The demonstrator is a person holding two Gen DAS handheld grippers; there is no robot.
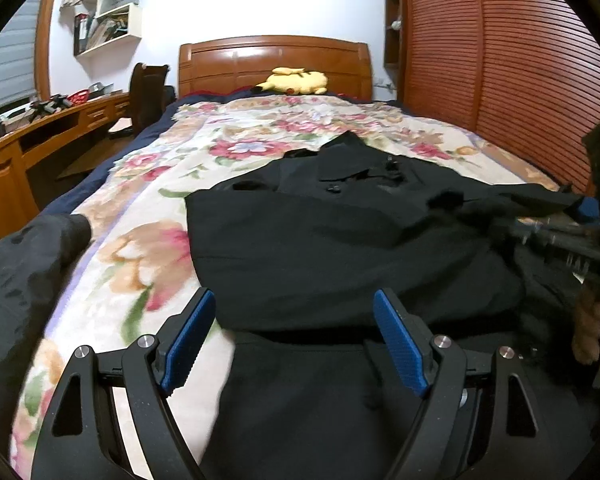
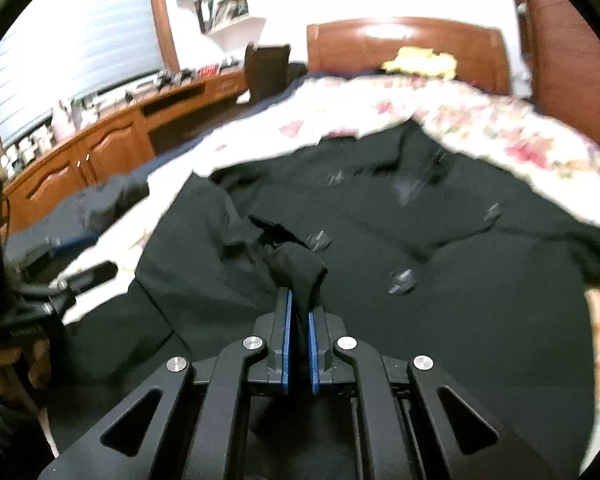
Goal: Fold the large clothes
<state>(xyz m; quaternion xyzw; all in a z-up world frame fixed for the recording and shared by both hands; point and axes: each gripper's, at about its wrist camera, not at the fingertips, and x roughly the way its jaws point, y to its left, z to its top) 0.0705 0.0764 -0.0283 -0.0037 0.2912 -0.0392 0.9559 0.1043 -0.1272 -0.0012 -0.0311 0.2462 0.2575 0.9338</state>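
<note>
A large black jacket (image 1: 320, 240) lies spread on the flowered bedspread (image 1: 148, 240), collar toward the headboard. My left gripper (image 1: 296, 316) is open and empty, hovering just above the jacket's near left part. My right gripper (image 2: 299, 300) is shut on a bunched fold of the black jacket (image 2: 440, 300) and holds it lifted above the garment. The right gripper also shows in the left wrist view (image 1: 572, 240) at the jacket's right edge. The right wrist view is blurred.
A yellow plush toy (image 1: 296, 80) lies by the wooden headboard (image 1: 276, 60). A wooden desk (image 1: 40, 132) with a chair (image 1: 148, 92) runs along the left. A slatted wooden wardrobe (image 1: 500, 60) stands at the right. A dark sleeve (image 1: 24, 272) lies at the bed's left edge.
</note>
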